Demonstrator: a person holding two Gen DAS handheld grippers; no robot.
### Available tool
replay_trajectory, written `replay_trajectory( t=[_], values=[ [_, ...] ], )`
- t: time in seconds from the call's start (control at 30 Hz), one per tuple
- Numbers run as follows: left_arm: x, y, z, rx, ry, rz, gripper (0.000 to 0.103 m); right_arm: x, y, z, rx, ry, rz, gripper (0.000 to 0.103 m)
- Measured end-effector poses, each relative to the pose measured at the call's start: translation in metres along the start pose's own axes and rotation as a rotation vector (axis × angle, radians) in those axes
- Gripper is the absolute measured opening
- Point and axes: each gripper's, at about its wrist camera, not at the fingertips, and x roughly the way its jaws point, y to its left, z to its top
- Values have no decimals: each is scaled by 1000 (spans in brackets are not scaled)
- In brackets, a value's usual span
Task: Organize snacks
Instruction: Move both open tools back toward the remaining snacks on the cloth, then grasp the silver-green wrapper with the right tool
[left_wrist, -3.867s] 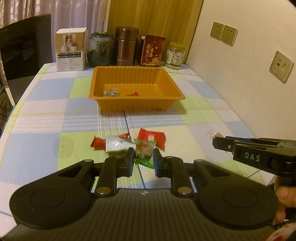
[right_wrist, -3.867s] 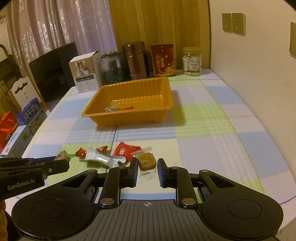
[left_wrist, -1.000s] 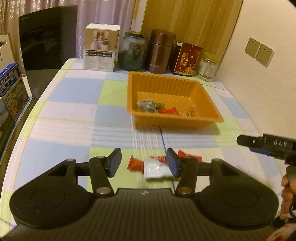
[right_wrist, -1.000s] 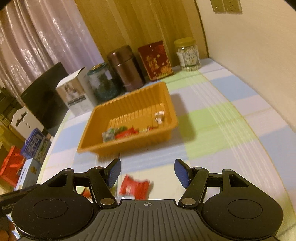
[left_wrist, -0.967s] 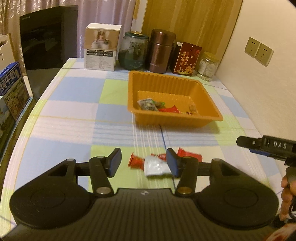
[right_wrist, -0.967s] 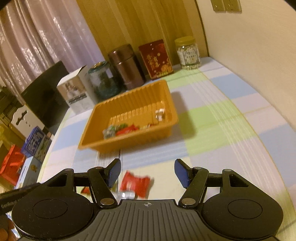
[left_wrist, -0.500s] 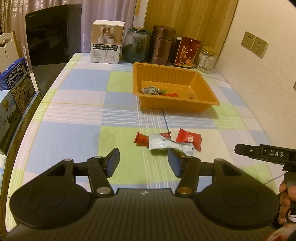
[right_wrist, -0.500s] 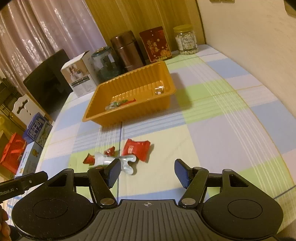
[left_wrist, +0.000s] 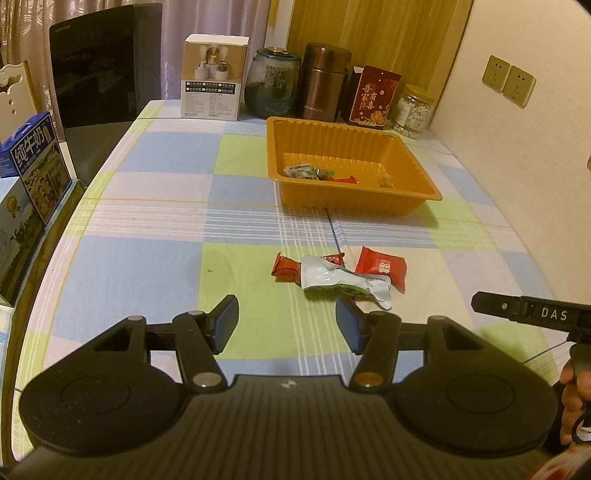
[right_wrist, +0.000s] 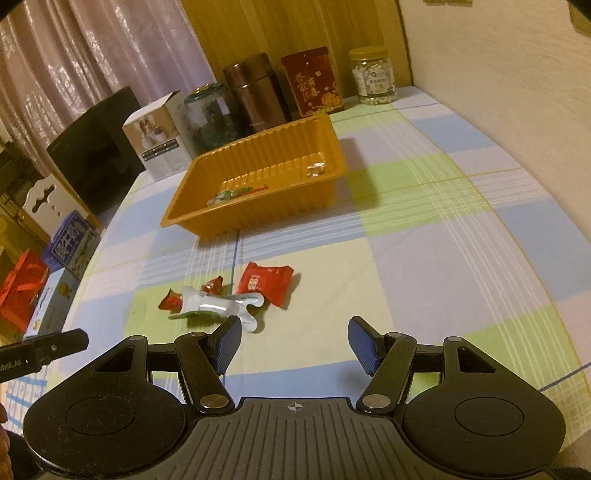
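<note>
An orange tray (left_wrist: 417, 168) (right_wrist: 236, 218) sits mid-table with several small wrapped snacks (left_wrist: 317, 173) (right_wrist: 236, 192) inside. On the cloth in front of it lie a white pouch (left_wrist: 340, 277) (right_wrist: 218, 304), a red packet (left_wrist: 380, 266) (right_wrist: 265, 281) and a small red candy (left_wrist: 285, 266) (right_wrist: 170, 301) partly under the pouch. My left gripper (left_wrist: 287, 323) is open and empty, just short of the pouch. My right gripper (right_wrist: 294, 343) is open and empty, near the pouch and the red packet; it shows at the right of the left wrist view (left_wrist: 532, 314).
Along the table's back edge stand a white box (left_wrist: 214, 77), a glass jar (left_wrist: 273, 83), a brown canister (left_wrist: 325, 81), a red packet (left_wrist: 375, 96) and a small jar (left_wrist: 412, 110). A wall runs along the right. Milk cartons (left_wrist: 33, 162) stand beyond the left edge.
Both grippers have drawn back from the tray toward the near edge and hang open and empty. The snacks they held 3.9 s ago now lie in the tray.
</note>
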Motion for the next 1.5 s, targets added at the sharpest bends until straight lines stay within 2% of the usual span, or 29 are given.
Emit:
replay_trajectory(
  t=[0.4,0.57,0.73,0.9,1.07,1.27,1.33,1.4,1.5],
  values=[
    [27,6,8,70,33,4,55,32,21,4,-175,19,75,64],
    [43,11,15,133,62,-7,55,52,35,11,-307,30,112,64],
    [61,15,26,201,94,-21,55,81,48,19,-410,74,174,64],
    [81,19,27,281,121,-35,55,112,67,22,-565,133,218,63],
    [95,26,23,303,139,-65,55,143,82,22,-681,196,257,55],
    [103,34,16,288,153,-87,55,173,96,16,-849,251,233,51],
    [105,36,15,283,156,-94,55,180,98,12,-892,275,224,42],
    [105,36,13,283,157,-96,55,181,98,12,-873,281,234,36],
    [106,37,13,280,155,-98,55,179,98,9,-843,291,219,33]
  ],
)
